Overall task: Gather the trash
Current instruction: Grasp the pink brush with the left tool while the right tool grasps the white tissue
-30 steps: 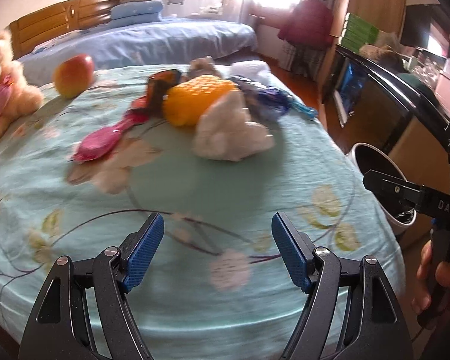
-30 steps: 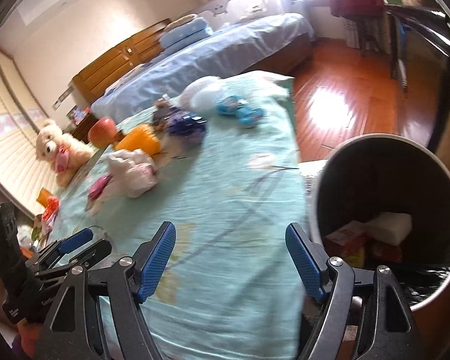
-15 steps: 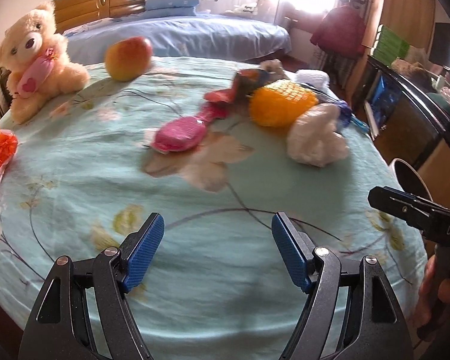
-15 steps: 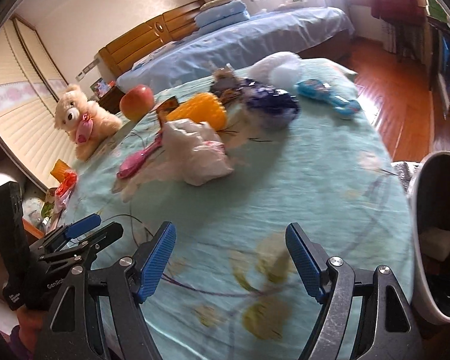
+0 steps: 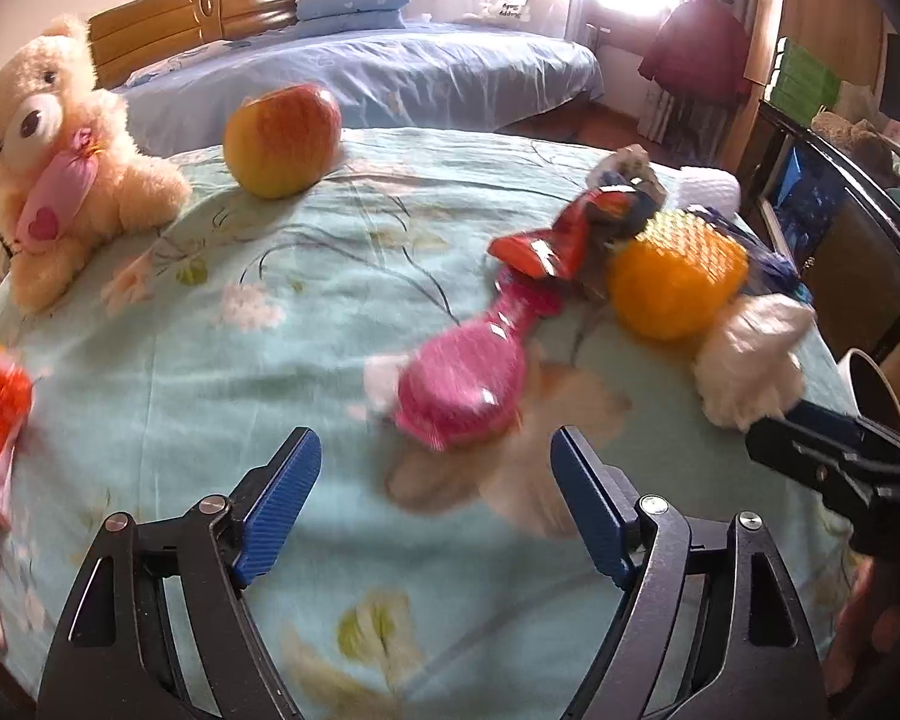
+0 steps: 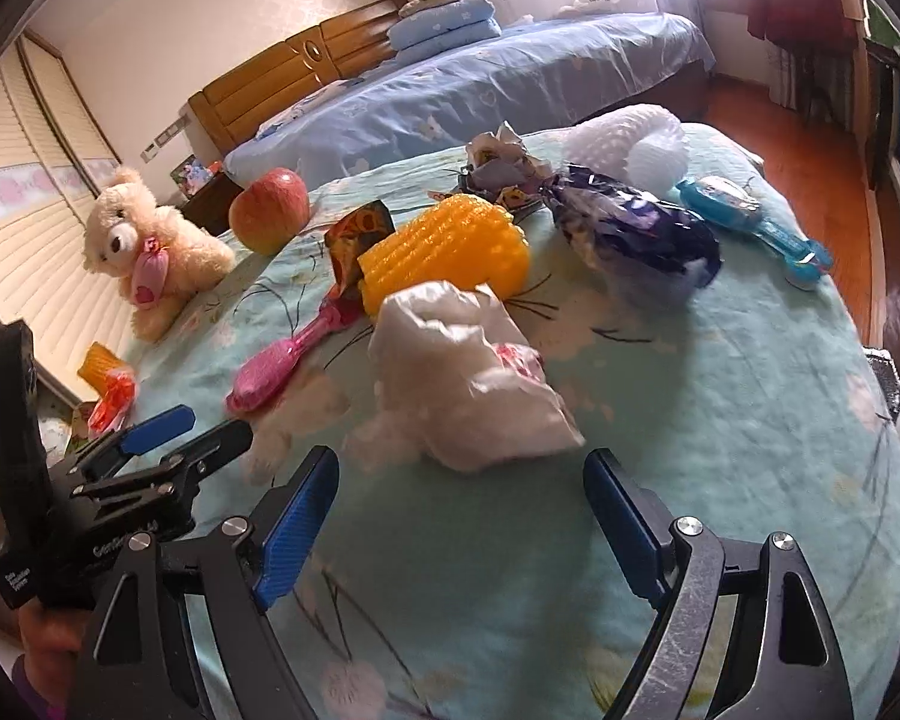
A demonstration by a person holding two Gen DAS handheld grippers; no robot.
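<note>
Both the left gripper (image 5: 435,501) and right gripper (image 6: 459,519) hover with jaws wide, empty. Plenty remains on the table (image 6: 750,420): a crumpled white bag (image 6: 468,372) nearest, purple wrapper (image 6: 636,234), red wrapper (image 5: 546,246). Collecting looks barely underway.

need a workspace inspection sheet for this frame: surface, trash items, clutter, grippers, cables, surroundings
Surface: bed with light green floral sheet.
Job's things: crumpled white bag nearest the right gripper; purple wrapper; red wrapper; bin rim at right edge.
Clutter: pink hairbrush, yellow corn toy, apple, teddy bear, blue brush.
Grippers: left gripper open, empty; right gripper open, empty.
Cables: nothing seen.
Surroundings: second bed with blue bedding, wood floor.
</note>
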